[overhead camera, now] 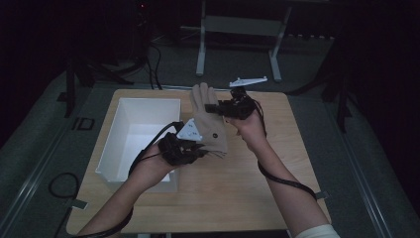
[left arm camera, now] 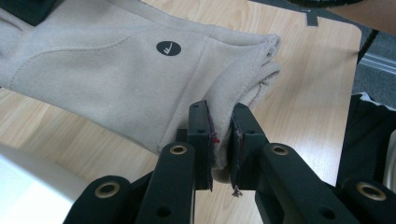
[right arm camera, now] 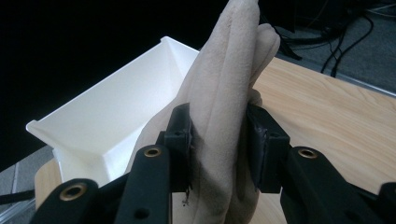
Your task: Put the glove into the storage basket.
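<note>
Glove (overhead camera: 208, 121), beige, hangs over table (overhead camera: 277, 163) beside white bin (overhead camera: 143, 134) — L gripper (left arm camera: 222, 140) pinches cuff edge, R gripper (right arm camera: 219, 140) clamps the fingers. L grip is thin, so cuff may slip w/ any tug — or snag bin rim.

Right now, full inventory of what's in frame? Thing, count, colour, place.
Beige suede-like fabric glove: 1, beige with a small black round mark, held above the table between both grippers.
White open plastic bin: 1, white, left part of the table.
Light wooden table: 1, pale wood, centre.
Grey metal frame stand: 1, grey, on the floor beyond the table.
Left hand-held gripper: 1, black, shut on the glove's cuff.
Right hand-held gripper: 1, black, shut on the glove's finger end.
</note>
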Tool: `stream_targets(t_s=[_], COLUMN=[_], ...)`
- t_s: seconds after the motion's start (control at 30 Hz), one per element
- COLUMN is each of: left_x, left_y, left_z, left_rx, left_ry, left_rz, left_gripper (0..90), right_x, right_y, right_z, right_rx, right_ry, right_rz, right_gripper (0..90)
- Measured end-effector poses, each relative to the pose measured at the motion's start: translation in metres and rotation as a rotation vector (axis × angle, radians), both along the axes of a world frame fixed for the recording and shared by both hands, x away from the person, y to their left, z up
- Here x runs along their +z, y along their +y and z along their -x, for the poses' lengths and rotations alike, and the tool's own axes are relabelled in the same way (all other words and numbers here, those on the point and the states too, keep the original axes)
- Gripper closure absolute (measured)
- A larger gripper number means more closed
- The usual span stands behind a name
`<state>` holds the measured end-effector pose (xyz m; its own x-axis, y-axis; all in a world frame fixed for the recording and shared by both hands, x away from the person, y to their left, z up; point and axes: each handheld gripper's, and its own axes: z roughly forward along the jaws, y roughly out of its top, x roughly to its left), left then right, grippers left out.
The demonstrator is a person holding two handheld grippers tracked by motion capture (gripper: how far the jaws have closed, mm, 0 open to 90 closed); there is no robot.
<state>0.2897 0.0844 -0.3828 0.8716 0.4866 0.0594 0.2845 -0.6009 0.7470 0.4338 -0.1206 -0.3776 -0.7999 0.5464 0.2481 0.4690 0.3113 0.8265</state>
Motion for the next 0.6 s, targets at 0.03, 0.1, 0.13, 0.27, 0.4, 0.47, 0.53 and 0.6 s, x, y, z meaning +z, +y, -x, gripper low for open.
stream_targets(t_s=[0.03, 0.1, 0.13, 0.27, 0.4, 0.47, 0.53, 0.6], left_x=[0.000, 0.001, 0.000, 0.000, -0.001, -0.002, -0.003, -0.004], left_y=[0.004, 0.011, 0.014, 0.022, 0.038, 0.045, 0.052, 0.058], left_z=[0.001, 0.003, 0.003, 0.006, 0.009, 0.011, 0.012, 0.013], left_rx=[0.007, 0.020, 0.024, 0.040, 0.065, 0.078, 0.087, 0.100], left_ry=[0.001, 0.001, -0.001, -0.003, -0.004, -0.003, -0.005, -0.006], left_rz=[-0.003, 0.003, 0.002, -0.003, -0.001, 0.003, -0.001, 0.000], left_gripper=[81.3, 81.3, 81.3, 81.3, 81.2, 81.2, 81.2, 81.2], right_x=[0.001, 0.002, 0.002, 0.004, 0.006, 0.007, 0.007, 0.007], right_y=[0.004, 0.013, 0.017, 0.032, 0.047, 0.055, 0.063, 0.071], right_z=[0.000, 0.000, 0.000, 0.000, 0.000, 0.000, 0.000, 0.000], right_rx=[0.003, 0.015, 0.018, 0.036, 0.052, 0.059, 0.067, 0.072], right_ry=[-0.001, -0.005, -0.005, -0.005, -0.004, -0.004, -0.002, -0.001], right_rz=[0.003, 0.005, 0.008, 0.008, 0.006, 0.008, 0.008, 0.009], right_gripper=[64.6, 64.6, 64.6, 64.5, 64.5, 64.5, 64.5, 64.5])
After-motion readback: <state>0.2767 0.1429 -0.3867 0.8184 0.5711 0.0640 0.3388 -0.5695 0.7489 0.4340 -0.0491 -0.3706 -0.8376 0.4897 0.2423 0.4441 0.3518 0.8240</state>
